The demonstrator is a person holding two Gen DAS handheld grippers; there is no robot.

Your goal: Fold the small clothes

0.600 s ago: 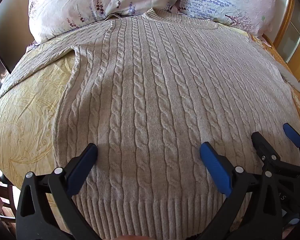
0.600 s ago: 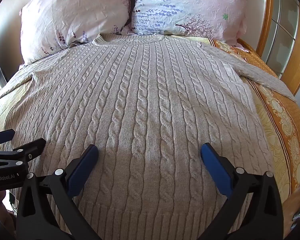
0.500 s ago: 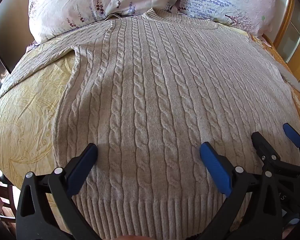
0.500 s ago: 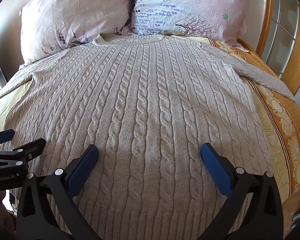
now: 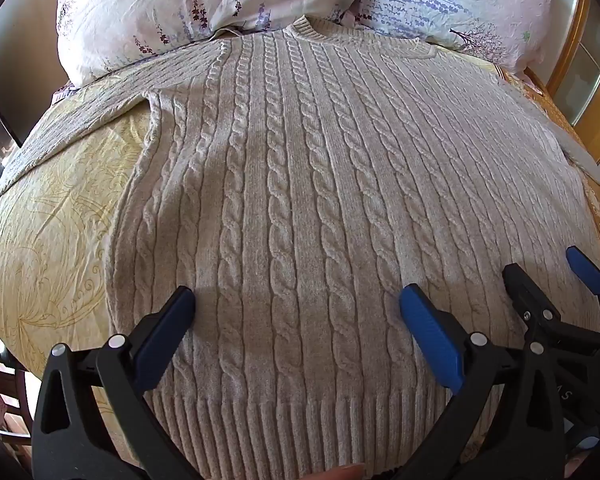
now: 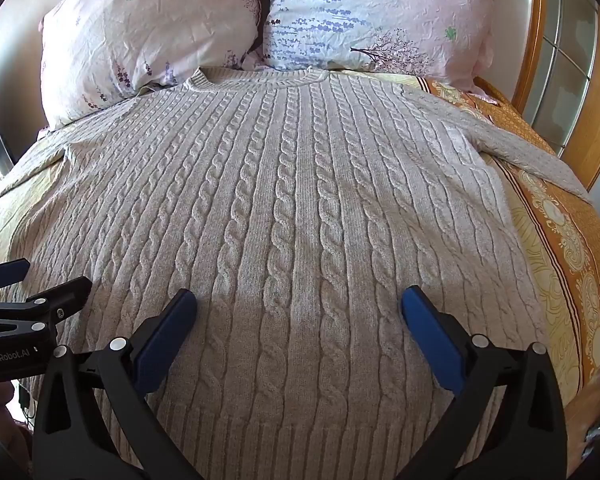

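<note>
Both grippers, left gripper & right gripper, spread wide over sweater hem.

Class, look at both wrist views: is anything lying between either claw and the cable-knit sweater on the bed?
Nothing visible does. The left claw and right claw both hang open directly over the bare cable-knit sweater, near its ribbed hem.
</note>
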